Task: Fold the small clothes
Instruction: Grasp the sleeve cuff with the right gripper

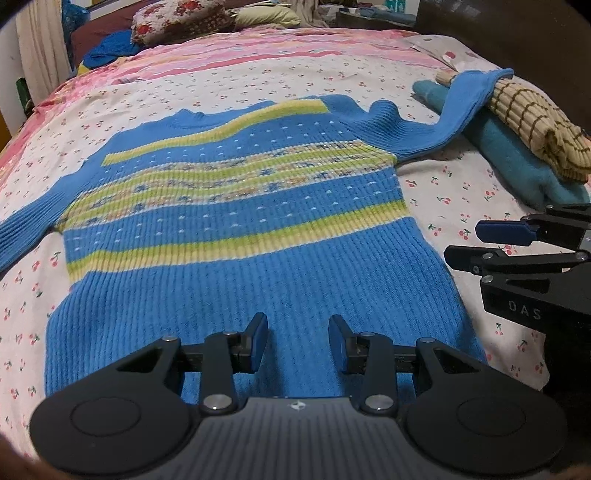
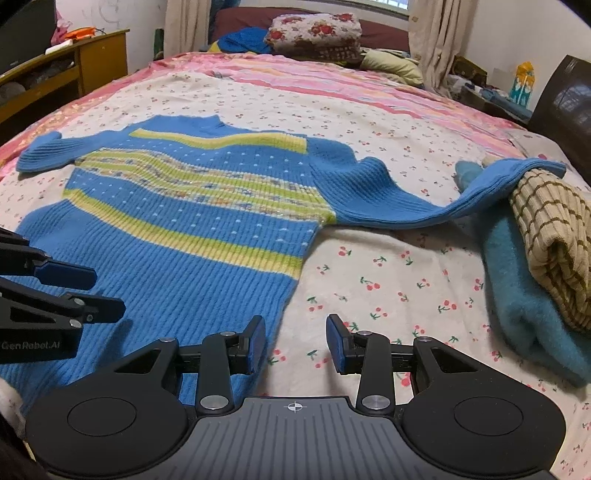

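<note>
A small blue knit sweater (image 1: 236,236) (image 2: 192,221) with yellow-green stripes lies flat on the bed, hem toward me. Its right sleeve (image 2: 443,199) stretches out and drapes over a folded pile at the right. My left gripper (image 1: 298,341) hovers over the sweater's hem, jaws apart, nothing between them. My right gripper (image 2: 295,341) hangs at the sweater's lower right edge over the sheet, jaws apart and empty. It also shows at the right of the left wrist view, right gripper (image 1: 476,243). The left gripper (image 2: 99,291) enters the right wrist view from the left.
A cherry-print sheet (image 2: 388,280) covers the bed. Folded clothes, a teal one (image 2: 532,317) under a beige checked one (image 2: 554,240), lie at the right. Pillows and a floral blanket (image 2: 317,33) sit at the far end. A wooden desk (image 2: 74,62) stands left of the bed.
</note>
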Available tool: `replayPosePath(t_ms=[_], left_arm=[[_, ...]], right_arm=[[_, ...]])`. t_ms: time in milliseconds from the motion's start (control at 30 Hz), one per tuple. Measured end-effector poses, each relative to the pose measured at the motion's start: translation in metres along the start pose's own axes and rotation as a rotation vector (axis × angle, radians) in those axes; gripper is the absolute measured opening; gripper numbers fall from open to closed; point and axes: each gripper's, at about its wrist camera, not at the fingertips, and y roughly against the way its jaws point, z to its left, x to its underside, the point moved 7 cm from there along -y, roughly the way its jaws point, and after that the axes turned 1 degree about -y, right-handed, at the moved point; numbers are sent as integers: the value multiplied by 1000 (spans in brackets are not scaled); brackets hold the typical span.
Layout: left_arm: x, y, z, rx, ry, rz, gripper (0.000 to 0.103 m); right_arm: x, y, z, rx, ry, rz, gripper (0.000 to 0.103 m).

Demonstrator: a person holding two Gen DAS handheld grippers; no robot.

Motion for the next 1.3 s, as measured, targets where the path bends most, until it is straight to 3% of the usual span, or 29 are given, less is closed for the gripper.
replayPosePath(t_ms=[867,1100,1300], left_arm=[[-54,-25,-17,38,-20,-50,43],[-85,-30,-26,68,-16,-93,43],[-113,-33,-36,108,3,-143,44]], right_arm=[[-33,-18,-46,106,-25,-30,36],[-68,-11,-88,170,-80,-90,36],[-102,0,-151,250,-201,-149,36]])
